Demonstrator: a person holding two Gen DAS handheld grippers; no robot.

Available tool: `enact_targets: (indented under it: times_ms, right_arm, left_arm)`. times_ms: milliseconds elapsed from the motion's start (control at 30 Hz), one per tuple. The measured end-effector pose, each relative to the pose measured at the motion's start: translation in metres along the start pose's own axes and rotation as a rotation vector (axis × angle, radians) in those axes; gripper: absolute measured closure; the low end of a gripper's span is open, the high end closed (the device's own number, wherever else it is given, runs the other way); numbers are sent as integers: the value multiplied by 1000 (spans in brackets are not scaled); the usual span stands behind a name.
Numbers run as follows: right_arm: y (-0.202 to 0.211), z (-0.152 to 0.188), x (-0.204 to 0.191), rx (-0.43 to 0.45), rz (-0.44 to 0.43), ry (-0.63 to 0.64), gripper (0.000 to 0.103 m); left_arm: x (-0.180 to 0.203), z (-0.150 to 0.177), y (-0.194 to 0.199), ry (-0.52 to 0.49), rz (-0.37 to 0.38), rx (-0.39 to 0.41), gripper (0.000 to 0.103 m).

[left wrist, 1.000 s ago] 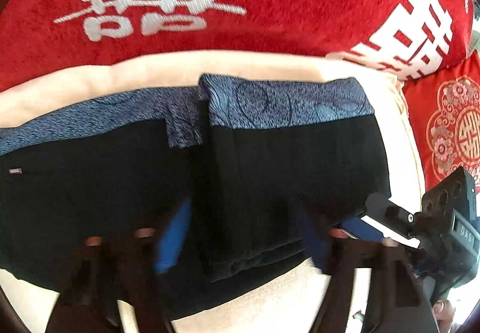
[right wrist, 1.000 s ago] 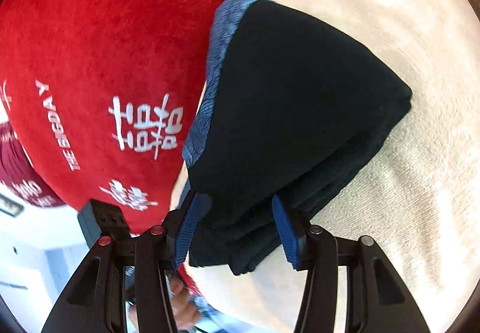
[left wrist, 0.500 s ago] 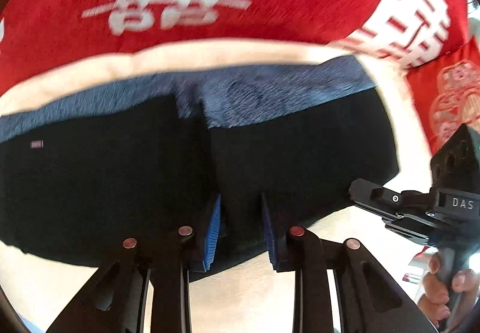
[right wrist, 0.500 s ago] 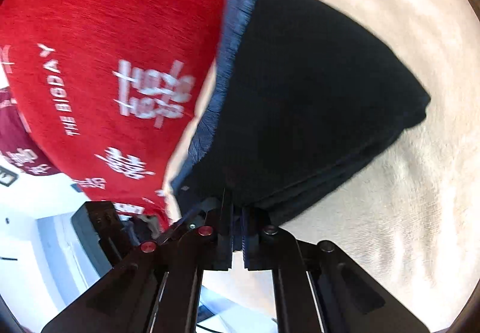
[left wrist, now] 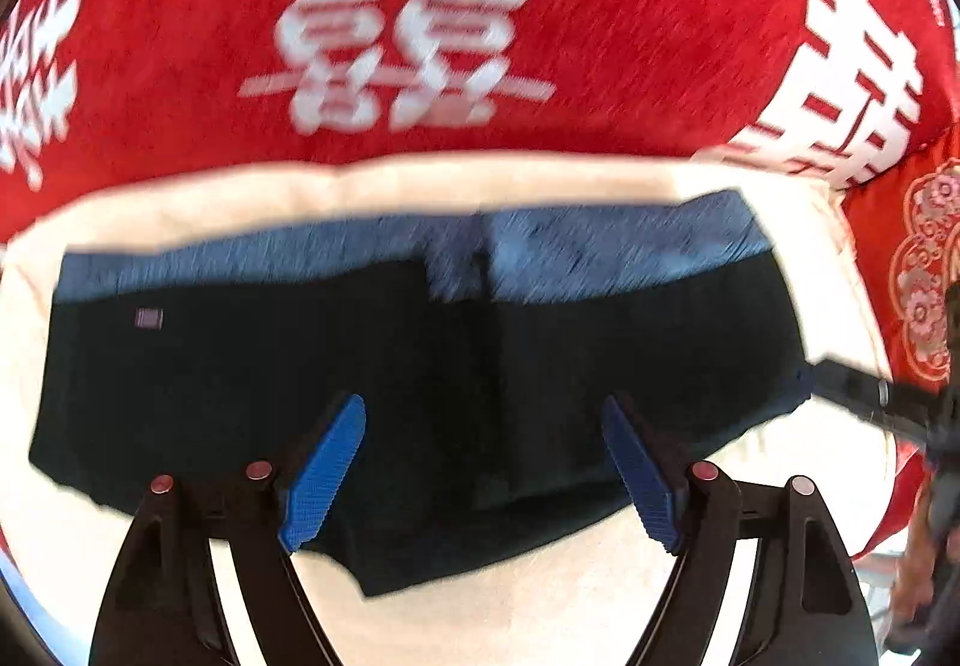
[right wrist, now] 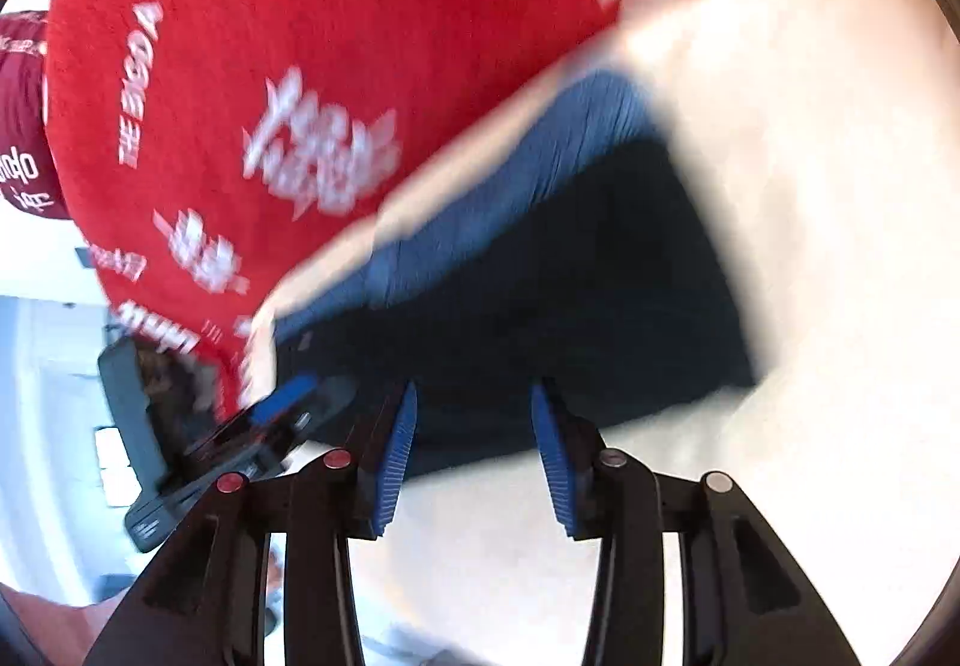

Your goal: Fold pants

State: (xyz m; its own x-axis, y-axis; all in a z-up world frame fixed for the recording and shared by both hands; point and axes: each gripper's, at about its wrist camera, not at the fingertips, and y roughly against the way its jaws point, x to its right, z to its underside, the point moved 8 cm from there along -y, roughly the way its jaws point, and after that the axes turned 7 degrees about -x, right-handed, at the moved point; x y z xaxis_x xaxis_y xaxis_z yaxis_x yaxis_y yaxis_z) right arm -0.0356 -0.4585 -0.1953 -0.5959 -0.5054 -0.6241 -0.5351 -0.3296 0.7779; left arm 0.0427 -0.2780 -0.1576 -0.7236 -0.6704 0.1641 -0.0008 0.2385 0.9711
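The black pants (left wrist: 420,378) with a blue patterned waistband (left wrist: 600,252) lie folded on a cream cushion (left wrist: 540,606). In the left wrist view my left gripper (left wrist: 483,462) is open, its blue pads (left wrist: 324,468) over the pants' near edge, holding nothing. In the right wrist view the pants (right wrist: 570,306) lie ahead of my right gripper (right wrist: 474,444), which is open and empty just off their near edge. The other gripper shows at the left of the right wrist view (right wrist: 270,414) and at the right edge of the left wrist view (left wrist: 870,396). Both views are blurred.
A red blanket with white characters (left wrist: 420,24) lies behind the cushion and shows in the right wrist view (right wrist: 270,66). A red embroidered pillow (left wrist: 918,276) sits at the right. Bare cream cushion (right wrist: 810,186) lies around the pants.
Both grippers have opened and let go of the pants and pulled back. The pants now lie flat on the cushion.
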Motion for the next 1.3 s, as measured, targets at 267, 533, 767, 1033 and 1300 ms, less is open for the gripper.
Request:
enact_targets:
  times_ms: [267, 533, 767, 1033, 1300]
  right_arm:
    - [-6, -85, 31, 39, 105, -9, 92]
    - [-63, -69, 33, -85, 146, 48, 93]
    - [-67, -22, 12, -198, 136, 135, 92]
    - [-14, 18, -1, -212, 178, 124, 29]
    - [34, 60, 13, -285, 274, 90, 19]
  left_arm:
    - [52, -57, -39, -89, -15, 37, 22]
    - [27, -23, -84, -47, -63, -57, 21]
    - [13, -6, -67, 35, -101, -99, 20]
    - [-3, 25, -17, 107, -172, -146, 20]
    - [14, 55, 43, 187, -191, -155, 0]
